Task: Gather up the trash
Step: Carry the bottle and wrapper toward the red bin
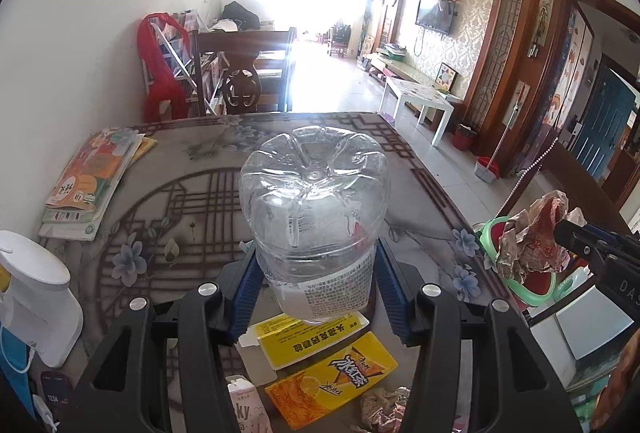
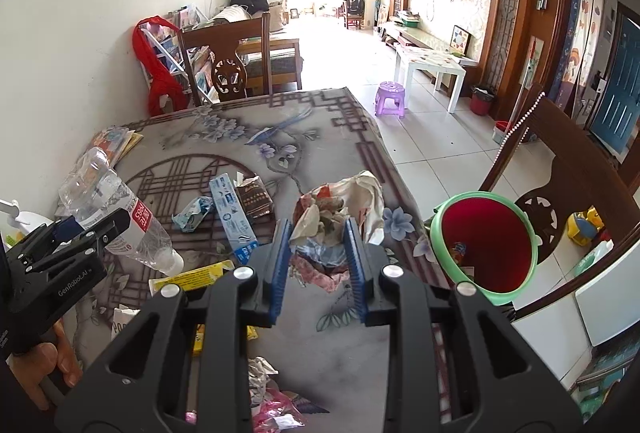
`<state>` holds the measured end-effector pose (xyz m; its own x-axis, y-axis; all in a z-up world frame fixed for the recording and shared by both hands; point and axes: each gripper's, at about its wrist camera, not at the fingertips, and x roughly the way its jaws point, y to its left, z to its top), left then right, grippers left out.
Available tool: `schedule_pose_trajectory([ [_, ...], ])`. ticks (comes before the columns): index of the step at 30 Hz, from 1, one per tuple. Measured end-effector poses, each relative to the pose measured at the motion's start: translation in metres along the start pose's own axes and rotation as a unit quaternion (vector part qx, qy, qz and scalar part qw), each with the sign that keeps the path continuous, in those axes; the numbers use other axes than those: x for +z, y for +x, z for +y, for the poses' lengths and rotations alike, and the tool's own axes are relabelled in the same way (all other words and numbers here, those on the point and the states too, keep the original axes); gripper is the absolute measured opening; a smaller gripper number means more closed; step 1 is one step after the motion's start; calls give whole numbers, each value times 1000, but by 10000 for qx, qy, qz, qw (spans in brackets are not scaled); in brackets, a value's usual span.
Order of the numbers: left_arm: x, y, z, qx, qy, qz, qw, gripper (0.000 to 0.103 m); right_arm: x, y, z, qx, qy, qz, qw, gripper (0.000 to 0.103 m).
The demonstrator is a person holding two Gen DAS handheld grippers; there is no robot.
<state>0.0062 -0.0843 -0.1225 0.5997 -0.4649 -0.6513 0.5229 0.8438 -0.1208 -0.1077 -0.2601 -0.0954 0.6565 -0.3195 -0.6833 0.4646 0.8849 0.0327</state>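
Between left gripper (image 1: 316, 285) jaws: clear plastic bottle (image 1: 316, 217), clamped at its label, lifted off for disposal. Between right gripper (image 2: 318, 265) jaws: crumpled paper wad (image 2: 320, 229), clamped, likewise raised. Right of right jaws, just off table edge: green-rimmed red bin (image 2: 486, 241), apparently the destination. Beneath and beyond jaws: patterned table (image 2: 280, 137) strewn with wrappers, toothpaste box (image 2: 234, 217). Farther: tiled living room.

Clear bottle (image 1: 316, 217); red bin (image 2: 486, 243) (green rim).
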Motion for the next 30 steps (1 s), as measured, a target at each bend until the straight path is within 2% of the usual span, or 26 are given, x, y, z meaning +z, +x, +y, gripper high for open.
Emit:
schedule_pose_trajectory([
  [11,3,23,-37,-79,326,173,9993,51,1,7,-35,-124,149,58,9998,27],
  [21,5,47,-97,-317,589,357,9971,51,-8,15,-94,-315,497,243,9980,27],
  [30,16,61,-151,-424,788,325,9955,51,-6,27,-140,-349,624,340,9969,27],
])
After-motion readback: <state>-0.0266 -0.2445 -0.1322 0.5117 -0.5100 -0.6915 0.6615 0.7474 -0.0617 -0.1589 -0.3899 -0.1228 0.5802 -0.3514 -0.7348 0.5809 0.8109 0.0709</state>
